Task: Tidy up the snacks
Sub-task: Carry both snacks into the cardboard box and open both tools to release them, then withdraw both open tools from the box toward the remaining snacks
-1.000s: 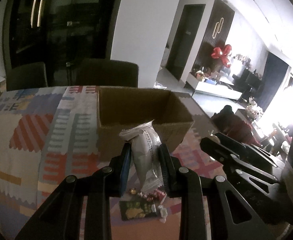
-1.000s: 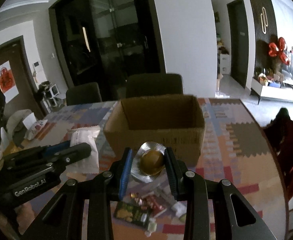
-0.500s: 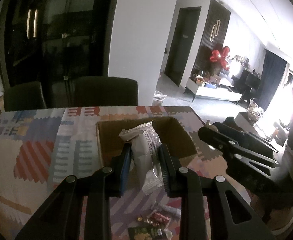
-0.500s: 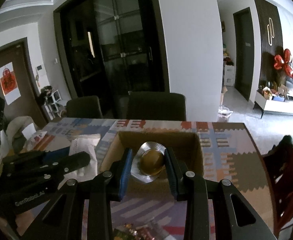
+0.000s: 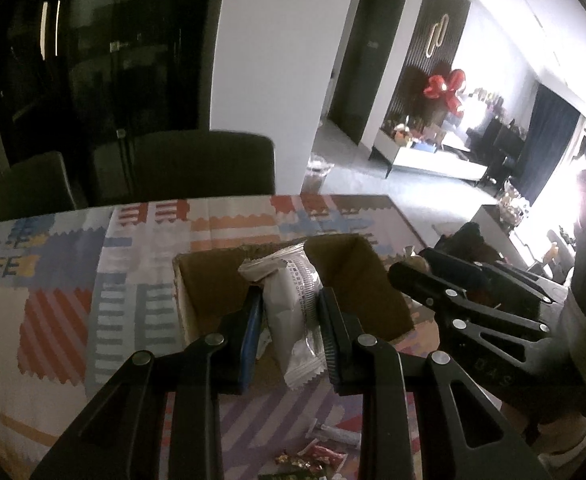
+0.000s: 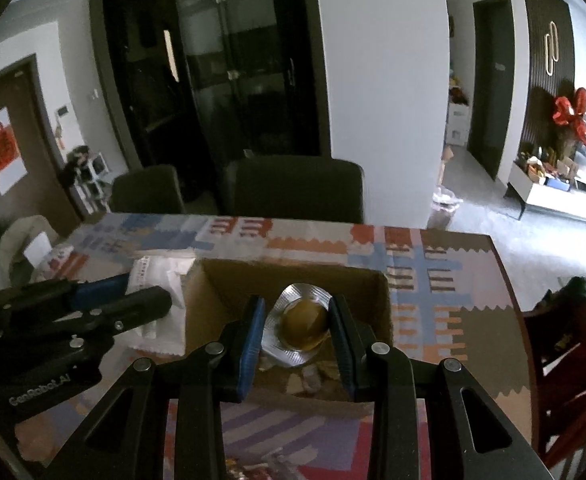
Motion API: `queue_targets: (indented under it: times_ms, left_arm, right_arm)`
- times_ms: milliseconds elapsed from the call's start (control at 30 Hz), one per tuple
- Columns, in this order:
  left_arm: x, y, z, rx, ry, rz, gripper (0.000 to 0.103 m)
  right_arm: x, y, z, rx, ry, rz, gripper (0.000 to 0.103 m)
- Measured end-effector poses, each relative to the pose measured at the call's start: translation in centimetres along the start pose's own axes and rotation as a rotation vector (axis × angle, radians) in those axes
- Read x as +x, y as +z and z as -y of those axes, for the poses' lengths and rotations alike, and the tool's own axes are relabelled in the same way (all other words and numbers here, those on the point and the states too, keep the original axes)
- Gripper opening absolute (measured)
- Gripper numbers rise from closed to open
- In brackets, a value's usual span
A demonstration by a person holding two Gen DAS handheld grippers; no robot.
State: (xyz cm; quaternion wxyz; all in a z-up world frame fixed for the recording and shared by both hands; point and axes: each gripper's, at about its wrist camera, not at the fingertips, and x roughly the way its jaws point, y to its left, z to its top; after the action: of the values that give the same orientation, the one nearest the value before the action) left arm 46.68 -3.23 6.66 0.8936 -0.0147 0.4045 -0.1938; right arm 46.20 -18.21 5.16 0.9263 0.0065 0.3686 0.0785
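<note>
The left tool (image 5: 289,316) is clamping a white snack packet (image 5: 293,304) and the right tool (image 6: 296,320) a foil-sealed snack cup (image 6: 299,322), both hanging over the cardboard box (image 6: 377,300) already holding some pieces, while wrapped sweets (image 5: 313,454) are waiting on the desk (image 5: 53,320).

Both wrist views close, angled down; share box (image 5: 357,280).

White snack packet (image 5: 289,304) and round foil-rimmed snack (image 6: 299,326) (both upright) above open cardboard box (image 6: 373,300).
</note>
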Motion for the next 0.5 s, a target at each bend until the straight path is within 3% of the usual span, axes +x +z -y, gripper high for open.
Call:
queue_targets:
  times_ms: [133, 200, 267, 300, 333, 500]
  left_arm:
    - [2.0, 0.4, 0.0, 0.003, 0.02, -0.031, 0.029]
    - [2.6, 0.5, 0.1, 0.018, 0.065, -0.037, 0.031]
    - [3.0, 0.4, 0.1, 0.027, 0.125, -0.039, 0.052]
    - [2.9, 0.3, 0.1, 0.027, 0.137, -0.034, 0.057]
    - [2.8, 0.2, 0.0, 0.024, 0.145, -0.025, 0.06]
    - [0.9, -0.8, -0.1, 0.042, 0.153, 0.009, 0.06]
  right_arm:
    - [1.6, 0.0, 0.5, 0.008, -0.01, -0.038, 0.034]
    - [2.2, -0.1, 0.6, 0.003, -0.021, -0.046, 0.035]
    - [2.5, -0.2, 0.6, 0.002, -0.05, -0.061, 0.043]
    - [2.5, -0.4, 0.7, 0.009, -0.071, -0.059, 0.057]
    - [2.4, -0.6, 0.9, 0.014, -0.086, -0.051, 0.061]
    - [1.1, -1.7, 1.0, 0.003, -0.114, -0.031, 0.061]
